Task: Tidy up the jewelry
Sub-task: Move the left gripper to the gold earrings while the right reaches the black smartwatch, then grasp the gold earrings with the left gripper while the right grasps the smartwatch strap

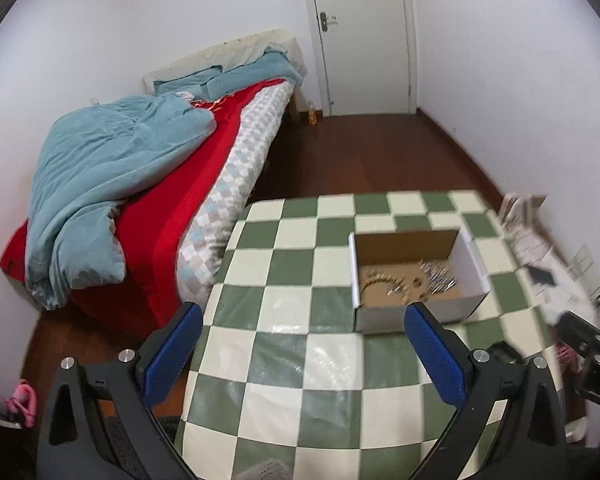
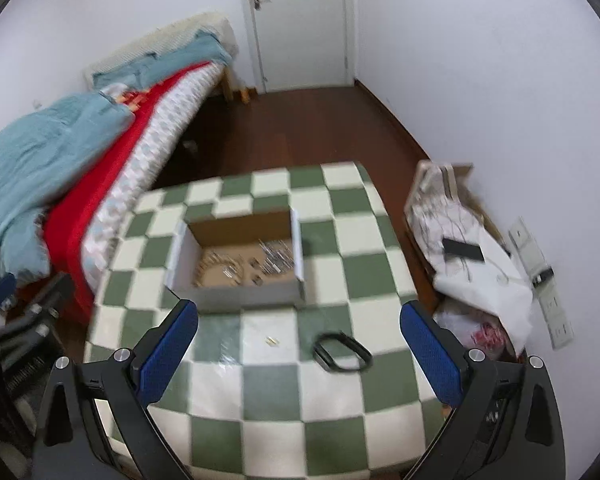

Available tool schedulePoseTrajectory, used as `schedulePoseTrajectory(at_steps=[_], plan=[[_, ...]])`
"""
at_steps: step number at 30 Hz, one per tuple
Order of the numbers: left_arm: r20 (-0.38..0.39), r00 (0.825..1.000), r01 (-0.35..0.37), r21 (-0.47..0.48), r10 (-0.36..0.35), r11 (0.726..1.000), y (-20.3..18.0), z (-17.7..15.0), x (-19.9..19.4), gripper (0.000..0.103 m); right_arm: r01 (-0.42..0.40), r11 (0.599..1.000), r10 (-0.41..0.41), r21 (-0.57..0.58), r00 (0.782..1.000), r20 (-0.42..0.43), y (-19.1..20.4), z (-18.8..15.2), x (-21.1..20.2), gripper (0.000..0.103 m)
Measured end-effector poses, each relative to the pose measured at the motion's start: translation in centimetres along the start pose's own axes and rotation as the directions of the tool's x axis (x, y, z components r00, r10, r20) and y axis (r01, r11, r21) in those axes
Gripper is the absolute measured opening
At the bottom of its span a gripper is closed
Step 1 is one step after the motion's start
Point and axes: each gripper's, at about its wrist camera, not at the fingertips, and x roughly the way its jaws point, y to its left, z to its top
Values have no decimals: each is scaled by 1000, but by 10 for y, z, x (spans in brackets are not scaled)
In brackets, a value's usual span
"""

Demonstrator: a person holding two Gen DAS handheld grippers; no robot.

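1. The left gripper [image 1: 302, 334] hangs above the near part of the table, its blue-padded fingers [image 1: 172, 354] spread wide with nothing between them.
2. The right gripper [image 2: 298, 334] is likewise spread wide and holds nothing; its blue pads [image 2: 430, 354] frame the near half of the table.
3. Under both lies the green-and-white checked tablecloth [image 2: 352, 264], with a clear plastic sheet glinting on its near squares.
4. A black bracelet [image 2: 342, 351], an oval band, lies flat on the cloth between the right gripper's fingers, nearer the right one.
5. Just left of it, apart from the bracelet, sits a small gold piece [image 2: 273, 341], too small to identify.
6. Farther back stands an open cardboard box [image 2: 236, 298] with white outer walls and a brown inside. In the left wrist view the same box [image 1: 380, 318] sits just beyond the left gripper's right finger.
7. Inside the box lies jewelry [image 2: 244, 266]: a curved beaded chain toward the left and a heap of silvery pieces toward the right. Blur hides the detail.
8. Left of the table is a bed [image 1: 204, 184] with a red sheet and a rumpled blue quilt [image 1: 112, 176].
9. Right of the table, on the floor by the wall, a white cloth heap [image 2: 484, 264] carries a dark phone-like slab.
10. Farthest away, a white door [image 1: 360, 36] stands shut in the corner.
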Motion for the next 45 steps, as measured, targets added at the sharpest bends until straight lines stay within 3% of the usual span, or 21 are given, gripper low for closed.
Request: schedulePoseTrajectory(at_steps=[7, 12, 15, 17, 19, 20, 21, 29, 34, 37, 42, 45], plan=[[-108, 987, -107, 97, 117, 989, -31, -38, 62, 103, -14, 998, 25, 62, 983, -181, -48, -47, 91, 100], [-178, 975, -113, 126, 134, 986, -46, -54, 92, 103, -12, 988, 46, 157, 975, -218, -78, -59, 135, 75], [-194, 972, -101, 163, 133, 981, -62, -59, 102, 103, -3, 986, 45, 166, 968, -248, -87, -60, 158, 73], [-209, 971, -78, 179, 115, 981, -74, -60, 108, 103, -5, 990, 43, 138, 959, -279, -85, -62, 174, 65], [-227, 970, -46, 182, 87, 982, -85, -60, 114, 103, 16, 999, -7, 33, 968, -251, -72, -61, 178, 42], [-237, 969, -30, 179, 73, 983, -89, -60, 116, 103, 33, 999, -33, -4, 970, -241, -67, -60, 179, 25], [-249, 967, -13, 174, 57, 985, -93, -59, 118, 103, 44, 999, -50, -30, 970, -236, -64, -59, 179, 19], [-348, 933, 167, 183, -96, 969, -149, -65, 136, 100, 59, 997, -45, 54, 973, -228, -90, -57, 178, 14], [-368, 920, 218, 201, -133, 955, -172, -71, 138, 78, 66, 996, -50, 62, 972, -231, -94, -56, 176, 14], [-366, 916, 244, 183, -164, 952, -175, -71, 138, 73, 67, 996, -51, 65, 972, -230, -94, -57, 175, 14], [-367, 902, 299, 154, -226, 942, -176, -69, 135, 43, 69, 995, -52, 67, 972, -230, -94, -58, 174, 13], [-367, 894, 328, 143, -258, 934, -177, -69, 134, 19, 70, 995, -53, 66, 972, -230, -94, -58, 174, 13]])
